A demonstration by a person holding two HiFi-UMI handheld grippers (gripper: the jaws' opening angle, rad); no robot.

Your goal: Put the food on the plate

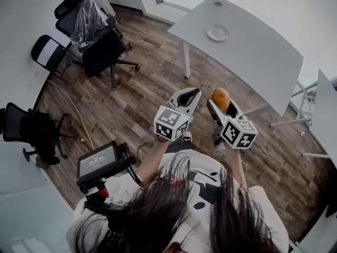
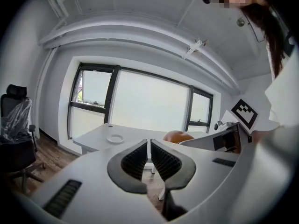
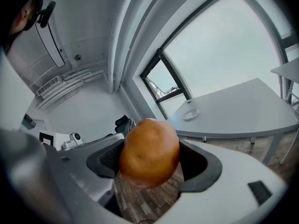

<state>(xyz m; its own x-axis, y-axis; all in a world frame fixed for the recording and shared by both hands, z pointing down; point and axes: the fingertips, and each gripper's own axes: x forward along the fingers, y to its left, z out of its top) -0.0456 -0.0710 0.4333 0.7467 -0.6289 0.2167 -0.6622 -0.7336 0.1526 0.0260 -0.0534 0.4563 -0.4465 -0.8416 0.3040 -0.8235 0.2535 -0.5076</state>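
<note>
A small white plate [image 1: 218,32] lies on the white table [image 1: 263,51] far ahead of me, and it also shows in the left gripper view as the plate [image 2: 115,138] and in the right gripper view as the plate [image 3: 190,113]. My right gripper [image 1: 221,108] is shut on a round orange-brown piece of food [image 1: 220,98], held in the air over the wooden floor, well short of the table. Up close, the food [image 3: 149,152] fills the gap between the jaws. My left gripper [image 1: 192,93] hangs beside it with nothing in it, its pads [image 2: 135,158] pressed together.
Black office chairs [image 1: 100,49] stand at the left, one wrapped in plastic, and another chair [image 1: 31,130] is nearer me. A screen device [image 1: 100,162] hangs at my left side. A second white table [image 1: 326,109] is at the right edge. Table legs [image 1: 186,59] stand ahead.
</note>
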